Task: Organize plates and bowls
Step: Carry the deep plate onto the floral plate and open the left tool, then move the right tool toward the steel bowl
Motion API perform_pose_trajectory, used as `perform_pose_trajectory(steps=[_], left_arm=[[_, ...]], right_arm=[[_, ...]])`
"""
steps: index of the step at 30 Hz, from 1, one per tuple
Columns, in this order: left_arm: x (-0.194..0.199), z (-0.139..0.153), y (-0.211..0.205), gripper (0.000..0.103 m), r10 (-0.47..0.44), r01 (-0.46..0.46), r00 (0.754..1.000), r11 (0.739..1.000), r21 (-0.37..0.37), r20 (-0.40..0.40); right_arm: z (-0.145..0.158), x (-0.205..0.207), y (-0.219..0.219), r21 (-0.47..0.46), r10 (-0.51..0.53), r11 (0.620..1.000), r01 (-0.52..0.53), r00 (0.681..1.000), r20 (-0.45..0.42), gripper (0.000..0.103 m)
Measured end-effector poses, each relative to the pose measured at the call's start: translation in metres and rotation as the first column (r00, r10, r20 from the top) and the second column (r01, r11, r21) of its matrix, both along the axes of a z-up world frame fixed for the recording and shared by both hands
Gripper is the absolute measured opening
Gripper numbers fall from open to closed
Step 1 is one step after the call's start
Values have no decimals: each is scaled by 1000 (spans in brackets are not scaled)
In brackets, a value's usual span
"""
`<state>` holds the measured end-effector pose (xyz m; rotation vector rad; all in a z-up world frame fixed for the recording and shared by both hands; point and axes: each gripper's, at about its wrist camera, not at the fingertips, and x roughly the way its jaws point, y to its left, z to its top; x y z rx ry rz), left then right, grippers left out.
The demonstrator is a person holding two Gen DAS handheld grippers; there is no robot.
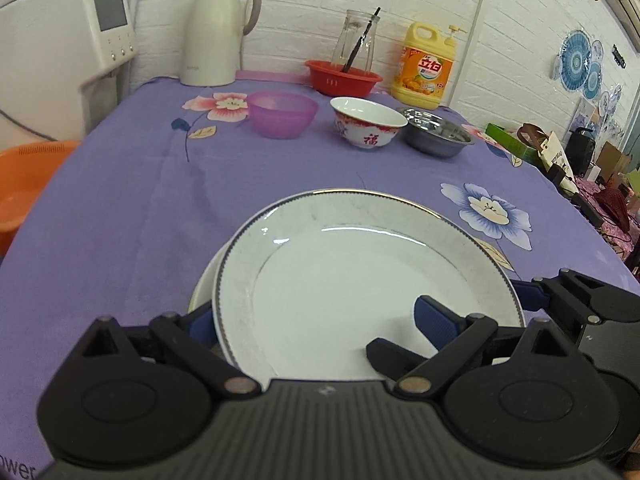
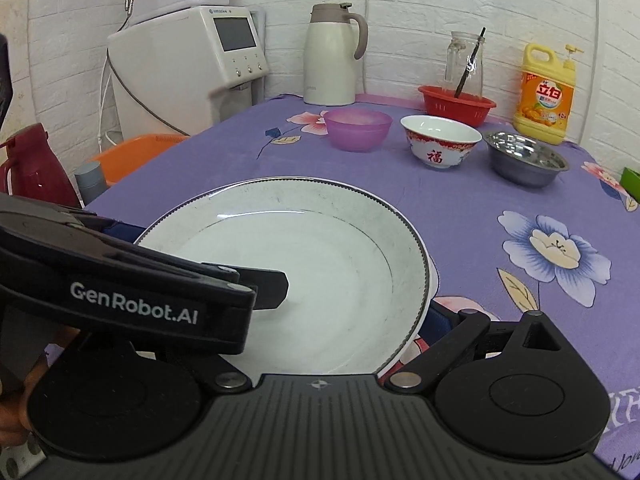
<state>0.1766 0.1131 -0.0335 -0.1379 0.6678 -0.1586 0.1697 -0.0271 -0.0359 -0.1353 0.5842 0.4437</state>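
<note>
You are at the plate stage. The top plate (image 1: 360, 264) already lies on a lower plate (image 1: 202, 292). The pair sits on the table (image 1: 140, 200) on your side of the porcelain bowl (image 1: 366, 124) and well apart from it. The top plate is not centred: a crescent of the lower one shows past its rim on one side.

Your left hand-held gripper (image 1: 316, 316) is spread wide and holds nothing. One finger is outside the top plate's rim and the other is over its well. Your right hand-held gripper (image 2: 320, 312) also looks spread, judging by its linkage. One finger is just beside the rim on the opposite side. The left tool hides the other finger, so whether it touches the plate cannot be told.

Both plates are round, so they have no long axis to line up. They lie face up, the top one nearly level.

The next move, as I judge it, is to nudge the top plate square over the lower one and then draw both tools clear without dragging it.

After that come the bowls. The purple bowl (image 1: 282, 114) is to the left of the porcelain bowl, and the steel bowl (image 1: 438, 132) is just beside it on the right. All three stand upright, mouths up, in a row. Nesting them will call for a grip on the rim and a straight lift.
</note>
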Motion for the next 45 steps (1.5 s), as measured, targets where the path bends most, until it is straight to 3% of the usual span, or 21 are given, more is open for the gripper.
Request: perform_pose_trajectory(steps=[14, 21, 32, 40, 42, 45], left_arm=[[-5, 12, 2, 99, -31, 32, 999, 996, 82, -13], [-17, 20, -3, 99, 12, -14, 1000, 988, 157, 15], [-17, 51, -16, 99, 35, -45, 991, 996, 78, 129], [11, 62, -61, 99, -20, 9, 991, 996, 87, 129], [16, 63, -71, 99, -27, 17, 992, 997, 80, 123], [21, 63, -82, 99, -29, 20, 993, 997, 75, 116]], right_arm=[[-2, -6, 0, -12, 32, 999, -32, 999, 37, 103], [-2, -5, -13, 8, 13, 1000, -13, 1000, 24, 103], [11, 6, -45, 179, -40, 983, 48, 998, -51, 103], [26, 11, -84, 152, -226, 961, 232, 972, -59, 103], [28, 8, -97, 181, -266, 946, 270, 963, -49, 103], [25, 1, -118, 261, -244, 933, 246, 969, -41, 103]])
